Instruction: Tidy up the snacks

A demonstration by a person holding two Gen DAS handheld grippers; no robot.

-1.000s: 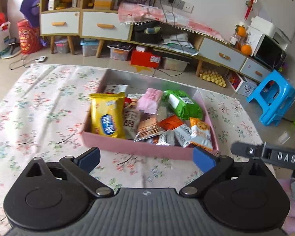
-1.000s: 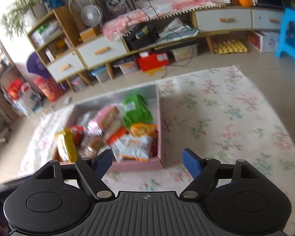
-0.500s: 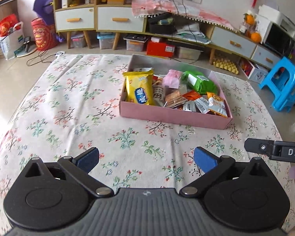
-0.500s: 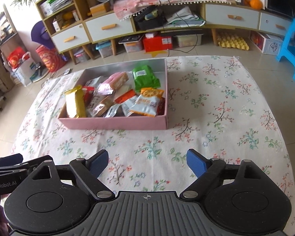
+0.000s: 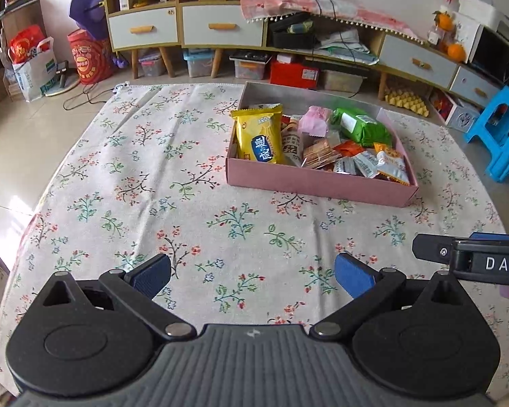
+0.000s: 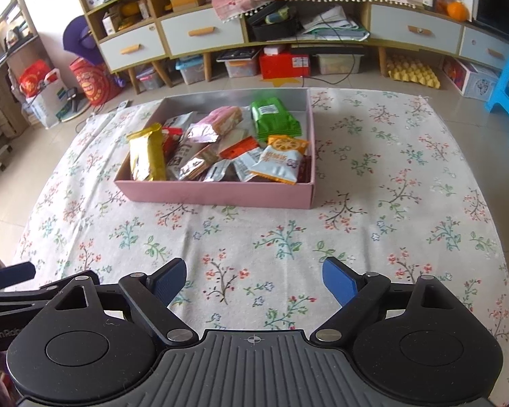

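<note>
Both of your tongs stand wide open with nothing between the blue pads: the left gripper (image 5: 252, 276) and the right gripper (image 6: 254, 279) hang above bare flowered tablecloth (image 6: 373, 203), side by side. The right one's jaws have just been opening, and they frame only cloth.

The shallow pink cardboard box (image 5: 319, 183) full of snack packets lies ahead of both tongs, well apart from either. From your left tongs it sits ahead and off to the right; from your right tongs it sits ahead and a little to the left (image 6: 217, 196). Neither hand looks clearly nearer, so let the packet decide.

The tall yellow foil packet (image 5: 259, 135) stands on end against the box's left wall, the side nearer your left tongs, its long axis running away from you. The flat green ribbed packet (image 6: 275, 118) lies toward the far right of the box, and the orange-and-white pouch (image 6: 281, 162) rests by the near right corner, which suits your right tongs.

Everything appears to be inside the box already, with no packet loose on the cloth, so the job looks close to finished.
</note>
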